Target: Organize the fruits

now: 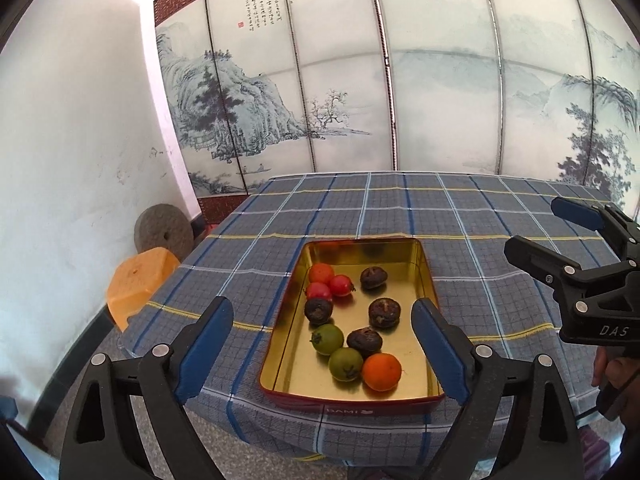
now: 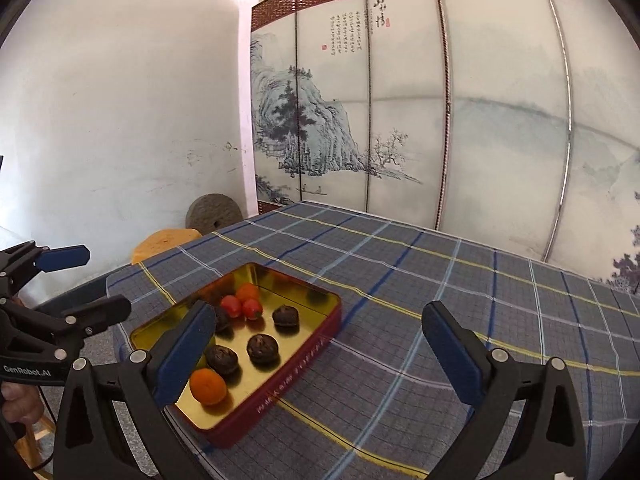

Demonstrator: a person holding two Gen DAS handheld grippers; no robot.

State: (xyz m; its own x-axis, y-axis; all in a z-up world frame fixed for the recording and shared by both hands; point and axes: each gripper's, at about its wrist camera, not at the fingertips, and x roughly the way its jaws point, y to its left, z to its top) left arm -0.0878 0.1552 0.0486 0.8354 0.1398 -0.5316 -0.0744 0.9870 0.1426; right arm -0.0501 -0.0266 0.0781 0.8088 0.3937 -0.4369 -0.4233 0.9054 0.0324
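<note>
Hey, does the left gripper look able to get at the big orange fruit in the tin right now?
Probably yes. The left gripper is open, the orange fruit lies uncovered near the tin's front wall, though a green fruit touches it.

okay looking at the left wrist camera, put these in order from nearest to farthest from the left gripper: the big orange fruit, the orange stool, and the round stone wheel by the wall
1. Big orange fruit, at the near end of the tin, just ahead of the open left gripper.
2. Orange stool, off the table's left edge.
3. Stone wheel, behind the stool, against the wall.
</note>
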